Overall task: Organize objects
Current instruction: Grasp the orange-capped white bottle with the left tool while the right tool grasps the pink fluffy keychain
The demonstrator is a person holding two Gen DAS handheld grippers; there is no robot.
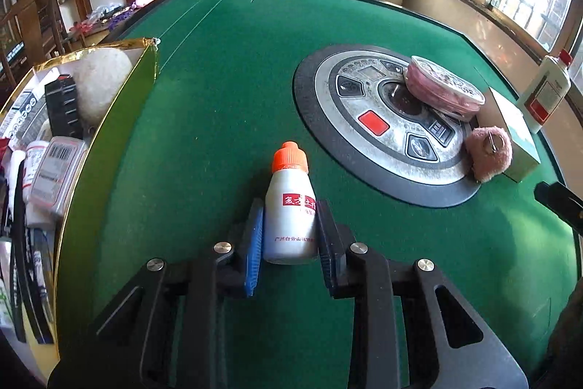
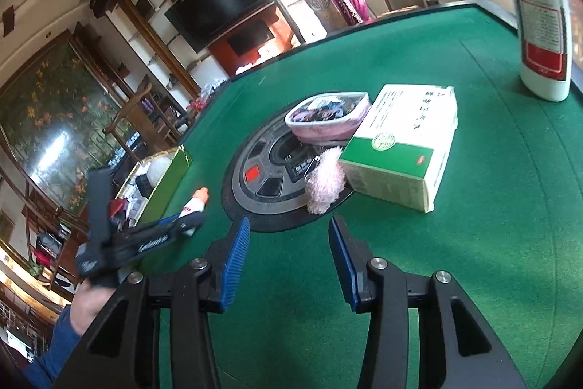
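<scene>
My left gripper (image 1: 290, 225) is shut on a small white bottle with an orange cap (image 1: 289, 206), held just above the green felt table (image 1: 226, 68). The same bottle (image 2: 195, 205) and the left gripper (image 2: 182, 225) show in the right wrist view at the left. A green and gold box (image 1: 109, 141) full of items stands to the left of it. My right gripper (image 2: 289, 232) is open and empty, over the felt just in front of a pink fluffy ball (image 2: 325, 181).
On the round centre panel (image 1: 382, 126) lies a pink oval case (image 1: 442, 90). Beside it are the pink fluffy ball (image 1: 488, 154), a white and green carton (image 2: 404, 141) and a tall white bottle with a red cap (image 2: 543, 17). Chairs surround the table.
</scene>
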